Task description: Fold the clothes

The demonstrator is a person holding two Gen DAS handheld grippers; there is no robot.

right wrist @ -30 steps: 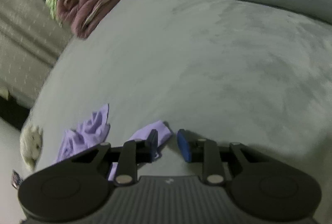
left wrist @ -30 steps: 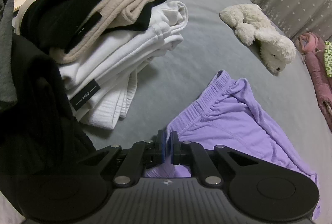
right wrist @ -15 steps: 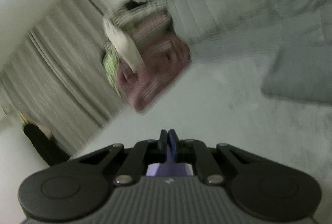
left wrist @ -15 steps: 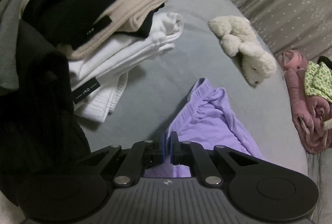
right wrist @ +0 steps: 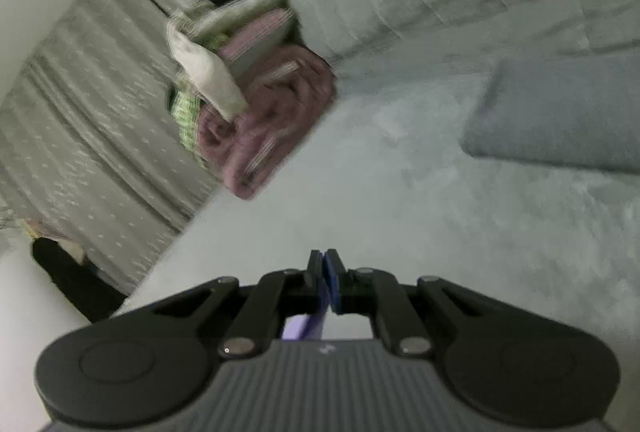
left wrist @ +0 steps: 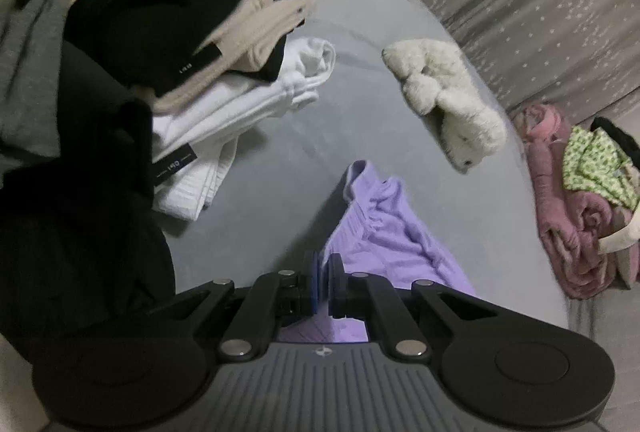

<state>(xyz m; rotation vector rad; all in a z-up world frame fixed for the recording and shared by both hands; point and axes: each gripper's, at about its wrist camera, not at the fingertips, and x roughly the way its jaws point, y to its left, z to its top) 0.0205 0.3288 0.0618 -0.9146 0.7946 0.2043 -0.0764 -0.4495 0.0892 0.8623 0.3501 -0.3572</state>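
Observation:
A lilac garment (left wrist: 384, 232) with an elastic waistband hangs from my left gripper (left wrist: 323, 280), which is shut on its edge above the grey bed (left wrist: 272, 192). My right gripper (right wrist: 324, 280) is shut on another part of the same lilac garment; only a strip of it (right wrist: 300, 326) shows under the jaws. The right wrist view is tilted and blurred.
A stack of folded white, beige and black clothes (left wrist: 224, 72) lies to the left. A white plush toy (left wrist: 444, 100) lies ahead to the right. A pink blanket pile with green cloth (left wrist: 576, 192) sits at the bed's edge; it also shows in the right wrist view (right wrist: 256, 112). A grey pillow (right wrist: 560, 112) lies to the right.
My right gripper closed on the lilac garment and lifted, tilting its view up toward the wall. My left gripper rose with the garment, which now hangs narrower.

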